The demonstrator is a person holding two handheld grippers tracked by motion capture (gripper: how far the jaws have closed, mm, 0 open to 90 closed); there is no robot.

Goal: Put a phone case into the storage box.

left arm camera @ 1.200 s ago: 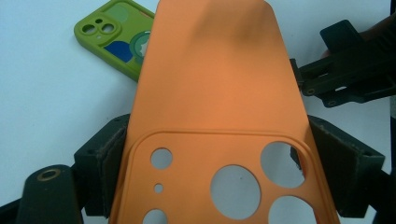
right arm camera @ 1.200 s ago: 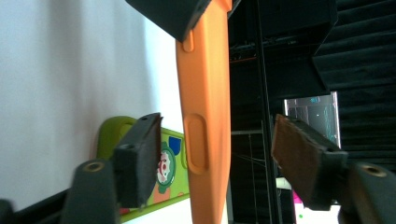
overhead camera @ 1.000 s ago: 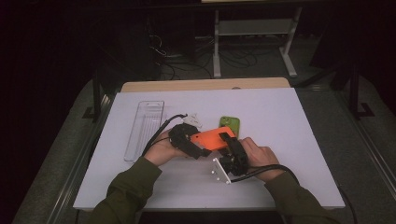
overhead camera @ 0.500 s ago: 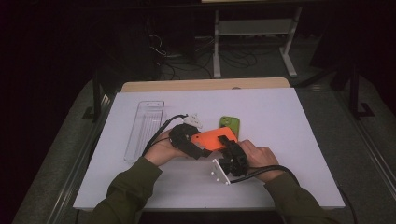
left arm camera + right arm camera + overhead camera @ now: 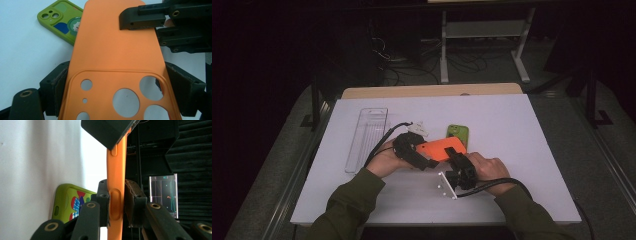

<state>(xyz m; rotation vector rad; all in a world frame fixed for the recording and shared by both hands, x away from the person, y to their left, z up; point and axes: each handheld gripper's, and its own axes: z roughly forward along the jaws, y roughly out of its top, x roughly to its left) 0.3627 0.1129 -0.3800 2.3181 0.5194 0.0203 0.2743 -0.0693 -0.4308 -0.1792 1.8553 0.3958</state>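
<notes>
- Orange phone case [image 5: 441, 148] held off the tabletop [image 5: 522, 130] between both grippers, just near of centre, in the high view.
- Left gripper [image 5: 117, 82]: jaws closed across the width of the case at its camera-cutout end, one pad on each long edge. Flat back of the case faces this gripper's camera; cutouts lie nearest the lens.
- Right gripper [image 5: 117, 202]: jaws pinched on the thin edge of the case at a side button; the case runs straight up between them as a narrow orange strip. In the left gripper view this gripper comes in from the upper right and bites the far part of one long edge.
- Key relation: long axis of the case runs away from the left gripper, from the cutout end toward the plain far end. The two grips are crossed: left spans the width, right clamps through the thickness, farther along that axis.
- Both hands are on the case, so neither is nearer; the left holds the end, the right holds the side.
- Green phone case [image 5: 457, 134] lies flat on the tabletop just far of the orange one, apart from it, printed back up.
- Clear tray [image 5: 367, 137] sits well to the left; a small pale item lies near the left gripper, too small to tell.
- Judgement: any flexing or turning of the case would hinge about its long axis, between the two grips.
</notes>
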